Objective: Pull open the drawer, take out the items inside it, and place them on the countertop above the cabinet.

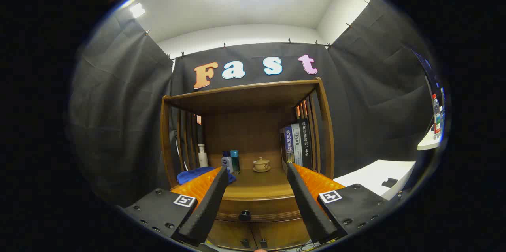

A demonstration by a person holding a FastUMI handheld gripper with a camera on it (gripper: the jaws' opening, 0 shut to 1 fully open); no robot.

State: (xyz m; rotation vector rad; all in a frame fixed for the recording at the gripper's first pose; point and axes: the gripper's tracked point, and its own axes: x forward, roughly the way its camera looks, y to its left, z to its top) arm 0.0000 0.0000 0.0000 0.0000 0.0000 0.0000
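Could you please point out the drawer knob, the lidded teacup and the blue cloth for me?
Drawer knob [244, 215]: gripper view, centre of the knob, between the open fingers.
Lidded teacup [261, 163]: gripper view, its body.
Blue cloth [193, 173]: gripper view, its top fold.

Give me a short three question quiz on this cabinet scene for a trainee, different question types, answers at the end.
1. True or false: the wooden drawer with the dark round knob is shut.
2. The gripper fingers are: A) shut on the knob, B) open, nothing between them.
3. Which item sits between the blue-capped bottles and the upright books on the wooden countertop?

Key: 1 true. 2 B. 3 the small lidded teacup on a saucer.
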